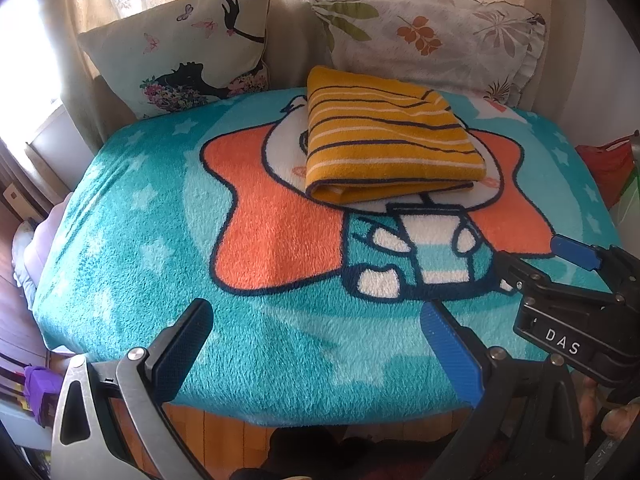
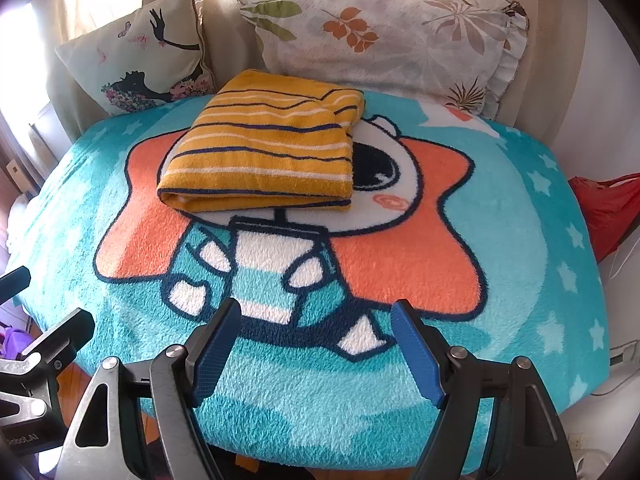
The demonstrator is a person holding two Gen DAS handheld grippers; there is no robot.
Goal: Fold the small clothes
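A yellow garment with navy and white stripes (image 1: 390, 138) lies folded into a thick rectangle on the far middle of a teal cartoon blanket (image 1: 132, 240). It also shows in the right wrist view (image 2: 264, 148). My left gripper (image 1: 316, 344) is open and empty, hovering over the blanket's near edge, well short of the garment. My right gripper (image 2: 316, 344) is open and empty, also near the front edge. The right gripper shows at the right of the left wrist view (image 1: 532, 260), its jaws apart.
Two pillows lean at the back: a butterfly one (image 1: 180, 48) on the left and a leaf-print one (image 1: 432, 36) on the right. A red bag (image 2: 608, 208) sits off the right side. Wooden floor (image 1: 224, 432) shows below the front edge.
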